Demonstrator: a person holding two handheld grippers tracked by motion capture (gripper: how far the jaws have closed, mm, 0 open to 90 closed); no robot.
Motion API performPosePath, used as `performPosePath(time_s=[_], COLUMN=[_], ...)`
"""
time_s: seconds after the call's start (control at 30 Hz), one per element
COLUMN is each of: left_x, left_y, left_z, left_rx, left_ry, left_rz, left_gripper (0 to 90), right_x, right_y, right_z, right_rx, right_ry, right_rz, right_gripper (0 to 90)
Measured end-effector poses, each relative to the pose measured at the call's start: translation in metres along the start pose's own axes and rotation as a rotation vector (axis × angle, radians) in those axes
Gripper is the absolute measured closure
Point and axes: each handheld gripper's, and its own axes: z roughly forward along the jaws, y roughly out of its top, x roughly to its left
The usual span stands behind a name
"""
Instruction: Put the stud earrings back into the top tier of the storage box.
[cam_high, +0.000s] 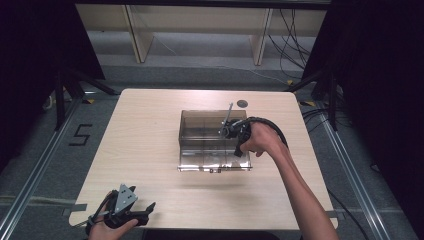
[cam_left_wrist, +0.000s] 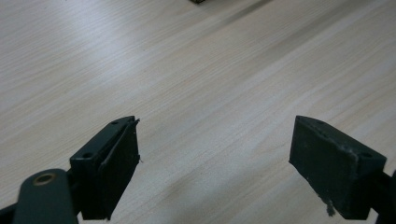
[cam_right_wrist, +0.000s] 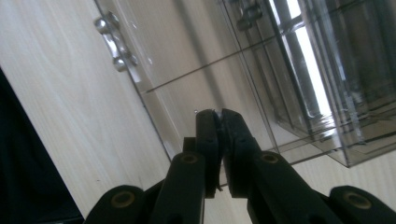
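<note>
Clear plastic box (cam_high: 214, 141) on the worktop (cam_high: 140, 150), work under way.
Nearest, the left gripper (cam_left_wrist: 215, 158) rests well short of the box, fingers wide apart and empty; beyond, the right gripper (cam_right_wrist: 218, 122), fingers pressed together holding nothing, is over its open front flap (cam_right_wrist: 187, 88), so handling seems unfinished.

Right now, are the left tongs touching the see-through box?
Apart. The high view shows the left tongs at the table's near edge, with bare wood between them and the clear box in the middle.
</note>
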Motion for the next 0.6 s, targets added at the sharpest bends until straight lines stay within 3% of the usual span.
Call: performPosePath(time_s=[0.1, 0.17, 0.3, 0.37, 0.4, 0.43, 0.47, 0.6], left_x=[0.002, 0.0, 0.0, 0.0, 0.002, 0.002, 0.001, 0.0], left_y=[0.001, 0.0, 0.0, 0.0, 0.0, 0.0, 0.0, 0.0], left_z=[-0.001, 0.0, 0.0, 0.0, 0.0, 0.0, 0.0, 0.0], left_rx=[0.008, 0.002, -0.001, -0.001, 0.014, 0.014, 0.001, 0.003], left_ry=[0.002, 0.002, 0.003, 0.002, 0.007, 0.007, 0.002, -0.001], left_rz=[0.026, -0.001, 0.0, 0.0, 0.012, 0.012, 0.002, 0.002], left_gripper=[15.3, 15.3, 15.3, 15.3, 15.3, 15.3, 15.3, 15.3], right_x=[-0.002, -0.004, -0.008, -0.008, -0.009, -0.009, -0.008, -0.007], right_y=[0.0, -0.001, -0.002, -0.003, -0.001, -0.001, -0.001, -0.002], right_z=[0.01, 0.016, 0.023, 0.023, 0.024, 0.024, 0.023, 0.021], right_rx=[0.009, 0.023, 0.031, 0.039, 0.038, 0.038, 0.028, 0.032], right_ry=[0.011, 0.01, 0.01, 0.008, 0.013, 0.013, 0.002, -0.006], right_rz=[0.011, 0.041, 0.036, 0.064, 0.034, 0.034, 0.066, 0.039], right_gripper=[86.5, 86.4, 86.2, 85.7, 83.0, 83.0, 78.8, 75.5])
